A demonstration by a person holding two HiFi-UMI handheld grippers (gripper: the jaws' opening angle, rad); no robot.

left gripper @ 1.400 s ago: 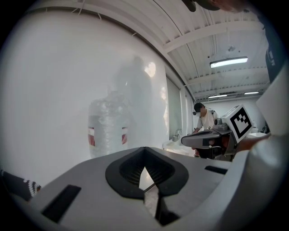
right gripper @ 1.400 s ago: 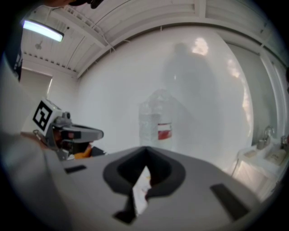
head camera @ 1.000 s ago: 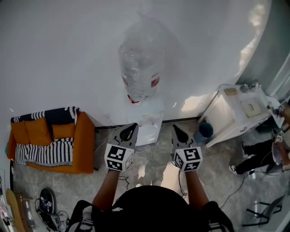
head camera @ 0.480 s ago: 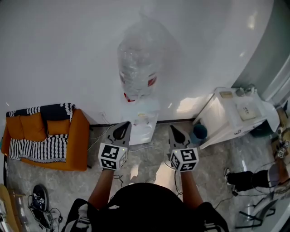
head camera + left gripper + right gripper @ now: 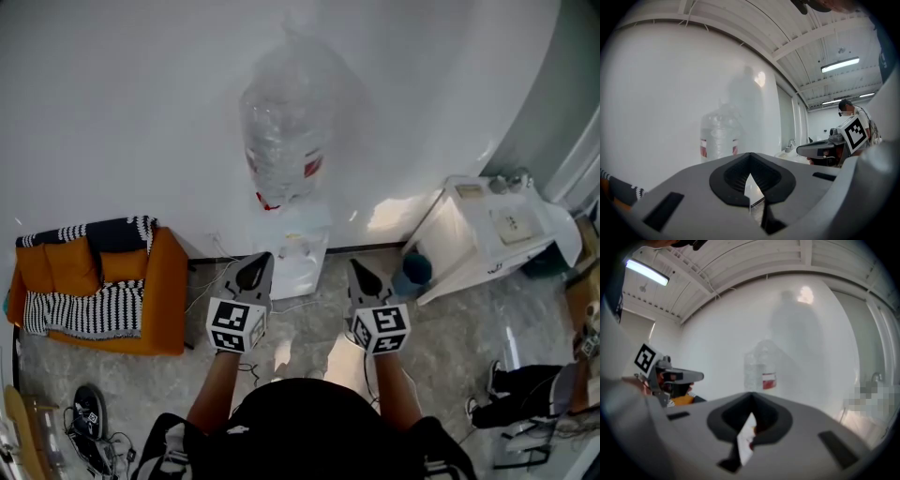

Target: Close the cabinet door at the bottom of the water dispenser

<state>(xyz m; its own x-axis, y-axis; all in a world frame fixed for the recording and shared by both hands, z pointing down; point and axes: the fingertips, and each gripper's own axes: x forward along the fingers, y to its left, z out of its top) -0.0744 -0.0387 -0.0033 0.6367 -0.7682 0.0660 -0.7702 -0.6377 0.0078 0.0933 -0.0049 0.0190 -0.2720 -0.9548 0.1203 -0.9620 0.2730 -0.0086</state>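
Our left gripper (image 5: 256, 271) and right gripper (image 5: 357, 273): jaws together, empty, just short of the water dispenser (image 5: 300, 255). Cabinet door sits at its base, barely readable from above. Risk: we shove hard, the top bottle (image 5: 281, 141) rocks.

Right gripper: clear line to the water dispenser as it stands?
Probably yes. The right gripper, jaws together, points at the water dispenser with nothing between them; the white unit stands off to its right. The bottom door itself isn't discernible.
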